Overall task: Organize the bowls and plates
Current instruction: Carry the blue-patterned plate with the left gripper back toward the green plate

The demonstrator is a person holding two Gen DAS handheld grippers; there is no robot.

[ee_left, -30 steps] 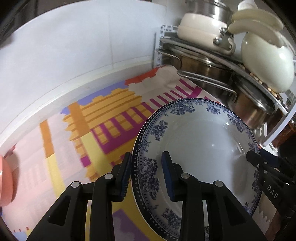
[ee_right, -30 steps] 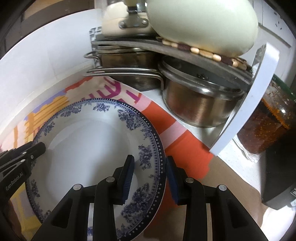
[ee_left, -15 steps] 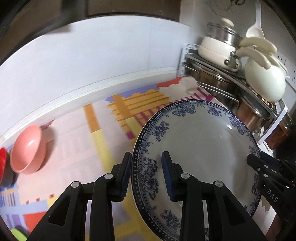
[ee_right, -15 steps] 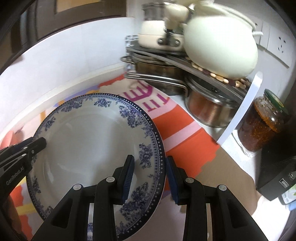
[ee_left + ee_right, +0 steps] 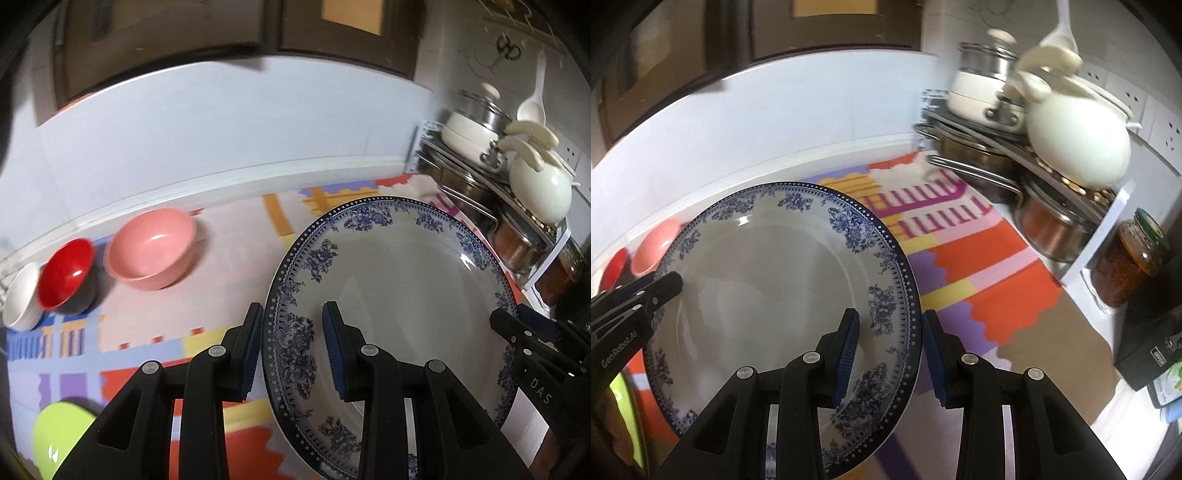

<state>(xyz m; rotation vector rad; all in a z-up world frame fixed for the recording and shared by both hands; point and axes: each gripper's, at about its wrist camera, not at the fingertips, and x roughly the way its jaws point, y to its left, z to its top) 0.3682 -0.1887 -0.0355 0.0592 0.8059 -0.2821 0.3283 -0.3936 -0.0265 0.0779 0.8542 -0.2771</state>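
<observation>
My left gripper (image 5: 291, 350) and right gripper (image 5: 890, 354) each clamp an opposite rim of one large white porcelain plate with a blue floral border (image 5: 399, 288), held tilted above the counter (image 5: 1045, 336). The left wrist view alone shows the row of bowls at the far left: one pink bowl (image 5: 151, 253), one red bowl with a dark outside (image 5: 66, 273) just beside it, and one white bowl (image 5: 20, 299) at the edge, plus a lime-green dish (image 5: 59, 439) near the lower left corner. In the right wrist view the plate hides most of these; only slivers of pink and red appear past its left rim. That view alone shows one glass jar with dark red contents (image 5: 1126, 266) and a black box (image 5: 1152, 350) at the right. Both views show the corner rack (image 5: 1097, 236) at the far right, carrying steel pots and a cream kettle (image 5: 1078, 140). A multicoloured patterned mat (image 5: 147, 343) covers the counter beneath.
</observation>
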